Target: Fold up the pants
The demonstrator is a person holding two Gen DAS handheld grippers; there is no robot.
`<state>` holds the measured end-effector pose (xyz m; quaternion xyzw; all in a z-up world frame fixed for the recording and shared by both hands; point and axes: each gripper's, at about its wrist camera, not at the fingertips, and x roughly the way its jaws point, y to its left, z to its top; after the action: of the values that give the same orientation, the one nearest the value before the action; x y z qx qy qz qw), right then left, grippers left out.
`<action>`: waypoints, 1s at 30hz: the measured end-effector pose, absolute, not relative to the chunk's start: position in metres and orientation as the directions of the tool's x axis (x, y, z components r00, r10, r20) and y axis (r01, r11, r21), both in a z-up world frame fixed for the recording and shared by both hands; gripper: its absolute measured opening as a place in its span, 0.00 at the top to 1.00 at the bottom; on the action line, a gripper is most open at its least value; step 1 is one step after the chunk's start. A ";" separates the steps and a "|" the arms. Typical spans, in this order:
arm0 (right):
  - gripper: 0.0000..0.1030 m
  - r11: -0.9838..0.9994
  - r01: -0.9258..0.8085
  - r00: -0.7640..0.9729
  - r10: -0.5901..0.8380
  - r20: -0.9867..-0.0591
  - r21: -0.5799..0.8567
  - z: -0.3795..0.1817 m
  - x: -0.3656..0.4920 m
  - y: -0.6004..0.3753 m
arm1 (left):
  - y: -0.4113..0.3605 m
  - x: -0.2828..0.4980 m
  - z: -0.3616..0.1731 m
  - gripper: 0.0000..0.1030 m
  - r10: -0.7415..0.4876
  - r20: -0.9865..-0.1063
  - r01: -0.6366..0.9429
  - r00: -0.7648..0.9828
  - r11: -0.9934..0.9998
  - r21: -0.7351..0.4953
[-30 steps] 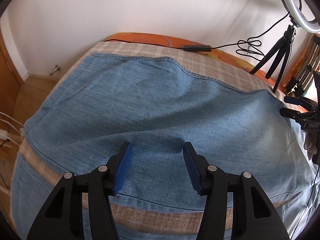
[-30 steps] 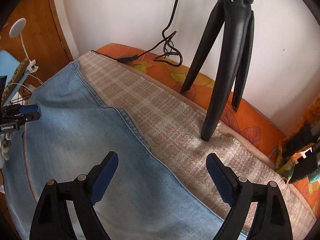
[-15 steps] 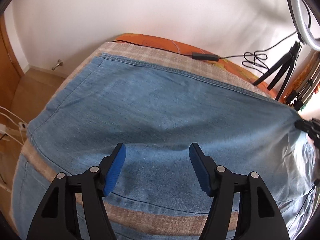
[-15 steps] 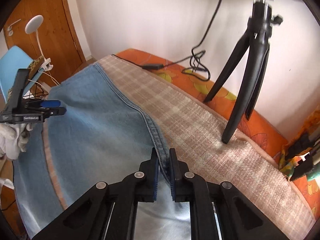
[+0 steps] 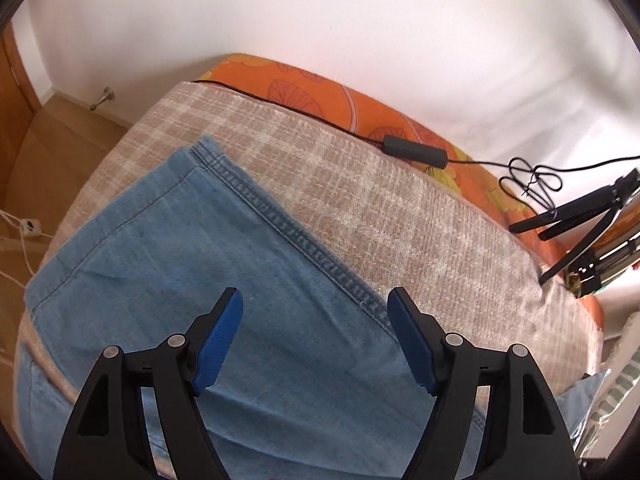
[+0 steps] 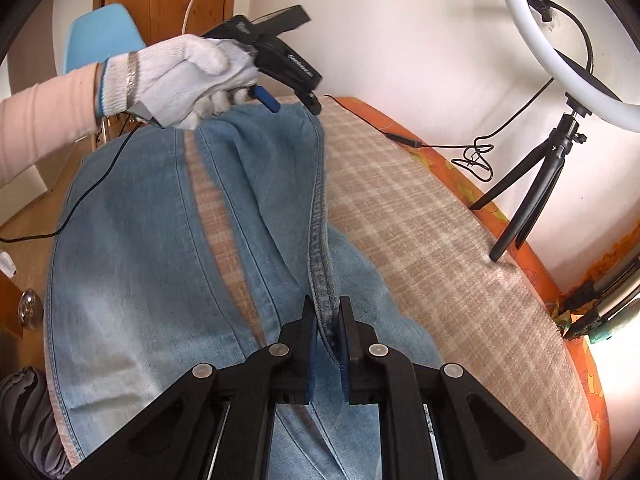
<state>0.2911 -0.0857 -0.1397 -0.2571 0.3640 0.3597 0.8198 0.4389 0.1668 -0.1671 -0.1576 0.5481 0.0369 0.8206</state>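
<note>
Pants (image 6: 168, 240) lie on blanket (image 6: 420, 240), fold barely begun: right gripper (image 6: 325, 332) pinches outer seam betw. jaws, left gripper (image 5: 314, 336) spread over far hem, gripping nothing, most folding left.

Ahead and to the right of the right fingers (image 6: 327, 334), plaid blanket (image 6: 420, 240) lies open as far as the tripod (image 6: 528, 196) and ring light (image 6: 560, 36). A cable (image 5: 416, 151) crosses beyond the left fingers (image 5: 224, 336).
</note>
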 end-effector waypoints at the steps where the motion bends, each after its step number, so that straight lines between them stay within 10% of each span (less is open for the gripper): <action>1: 0.93 0.607 -0.778 0.478 0.403 -0.781 -0.163 -0.142 0.289 -0.085 | 0.161 0.444 -0.173 0.27 -0.101 -0.924 -0.243 0.369 0.949 -0.201; 11: 0.93 0.607 -0.776 0.494 0.419 -0.762 -0.170 -0.145 0.282 -0.087 | 0.132 0.441 -0.196 0.34 0.087 -0.914 -0.323 0.397 0.945 -0.051; 16: 0.93 0.626 -0.757 0.522 0.411 -0.747 -0.185 -0.136 0.282 -0.088 | 0.158 0.414 -0.192 0.93 0.080 -0.877 -0.377 0.473 0.919 -0.119; 30: 0.95 0.548 -0.787 0.550 0.413 -0.726 -0.284 -0.064 0.220 -0.077 | 0.233 0.268 -0.111 0.96 -0.077 -0.648 -0.314 0.758 0.827 -0.466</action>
<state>0.2203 -0.0771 -0.0644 -0.3064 0.3052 0.3632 0.8253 0.2685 0.2335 -0.1107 -0.2865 0.3416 0.0665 0.8926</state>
